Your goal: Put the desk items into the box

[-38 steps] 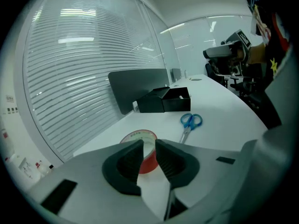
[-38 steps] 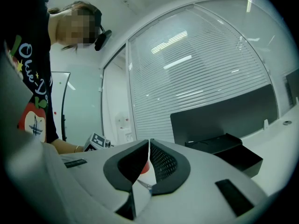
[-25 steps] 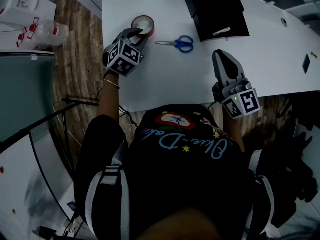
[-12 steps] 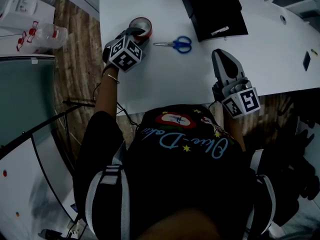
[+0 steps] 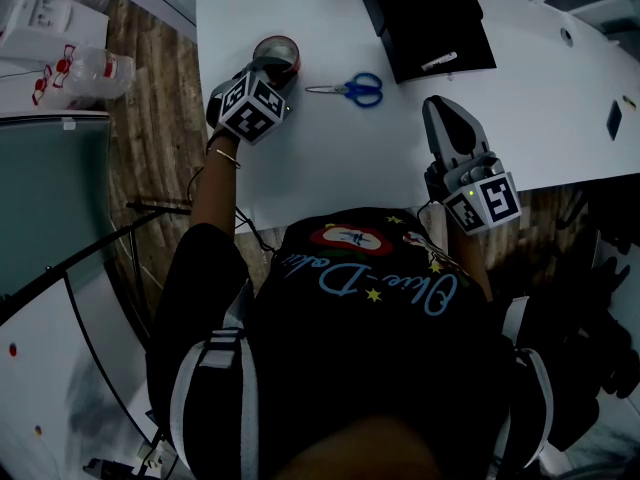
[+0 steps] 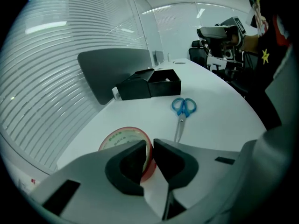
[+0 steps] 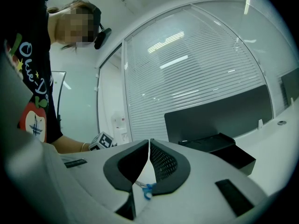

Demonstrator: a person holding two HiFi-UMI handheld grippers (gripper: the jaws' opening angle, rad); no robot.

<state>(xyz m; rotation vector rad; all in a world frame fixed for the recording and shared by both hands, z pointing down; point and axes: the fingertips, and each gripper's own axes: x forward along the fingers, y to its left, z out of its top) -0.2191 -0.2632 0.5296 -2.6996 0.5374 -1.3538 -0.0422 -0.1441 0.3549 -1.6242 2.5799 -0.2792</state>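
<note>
A red tape roll point(image 5: 277, 52) lies near the white desk's point(image 5: 330, 158) far left corner. My left gripper point(image 5: 272, 68) points steeply down onto it. In the left gripper view the jaws have just been closing, and my left gripper point(image 6: 149, 146) is shut on the near wall of the tape roll point(image 6: 122, 140). Blue-handled scissors point(image 5: 352, 88) point(image 6: 183, 108) lie to its right. The open black box point(image 5: 425, 18) point(image 6: 152, 84) stands at the back. My right gripper point(image 5: 442, 108) point(image 7: 149, 146) rests level near the front edge, shut and empty.
A white stick-like item point(image 5: 442, 63) lies in the black box. Plastic bottles point(image 5: 85, 68) and a white carton point(image 5: 40, 8) sit on the wooden floor left of the desk. A small dark object point(image 5: 612, 126) lies at the desk's right. Office chairs point(image 6: 219, 36) stand beyond the desk.
My left gripper has shifted forward over the tape roll and its jaws have narrowed round the roll's wall. The right gripper has kept still.
</note>
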